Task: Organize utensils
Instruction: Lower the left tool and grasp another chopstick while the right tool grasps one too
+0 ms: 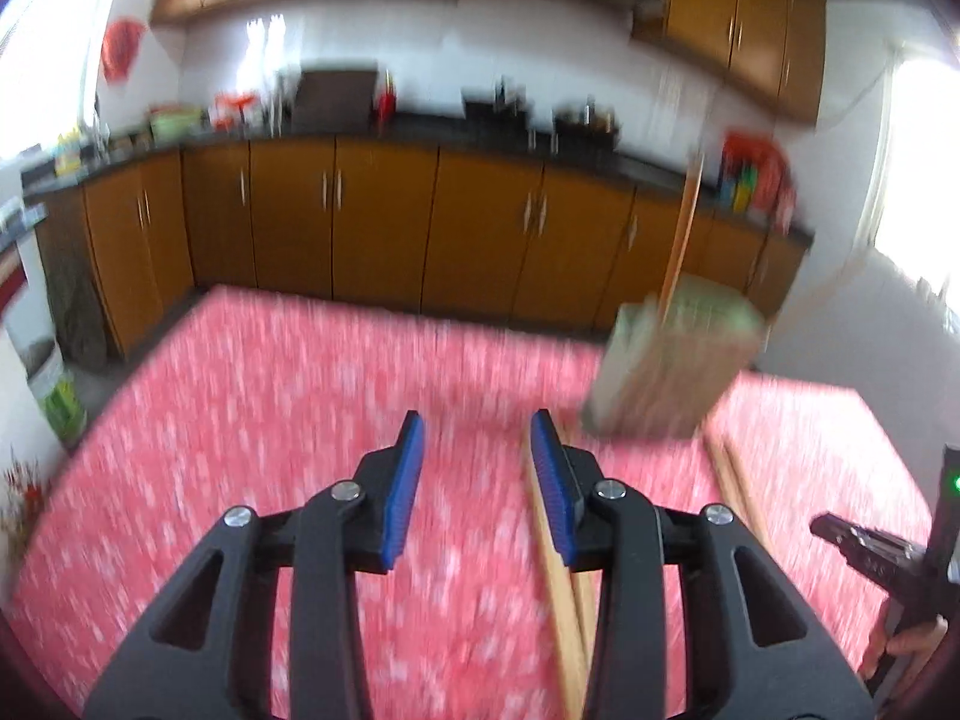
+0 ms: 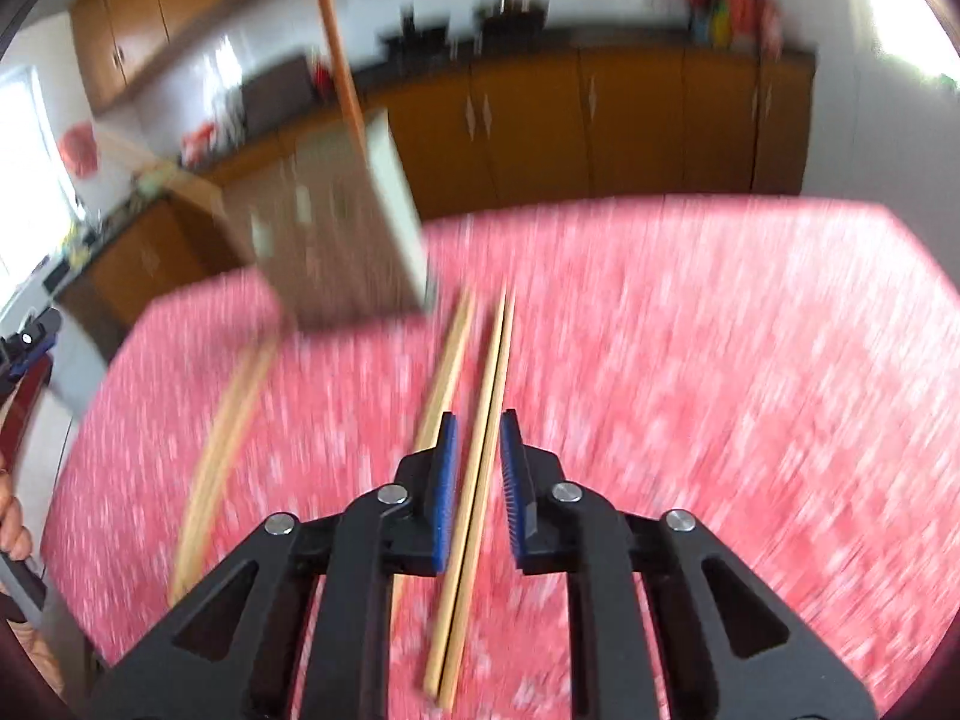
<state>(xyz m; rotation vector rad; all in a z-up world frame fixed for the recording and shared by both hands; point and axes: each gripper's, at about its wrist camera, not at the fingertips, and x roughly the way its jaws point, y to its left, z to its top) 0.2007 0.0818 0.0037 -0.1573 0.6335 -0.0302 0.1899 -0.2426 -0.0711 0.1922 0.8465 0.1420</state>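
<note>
Your bench (image 2: 720, 330), under a red patterned cloth, carries one square holder (image 2: 336, 228) at its far side with a single stick (image 2: 336, 42) standing in it, and you should settle each tool squarely over one pair before you squeeze. I count three pairs of chopsticks lying flat: the pair (image 2: 480, 450) between the barely parted pads of your right tool (image 2: 478, 468), unclamped as far as I can judge; another (image 2: 447, 360) just left; a third (image 2: 222, 450) farther left, beside your half-open, empty left tool (image 1: 477, 480).

Utensil holder (image 2: 342, 228) on tablecloth (image 2: 720, 360), chopsticks (image 2: 480, 420) flat beside it, cabinets (image 2: 600, 126) behind.
</note>
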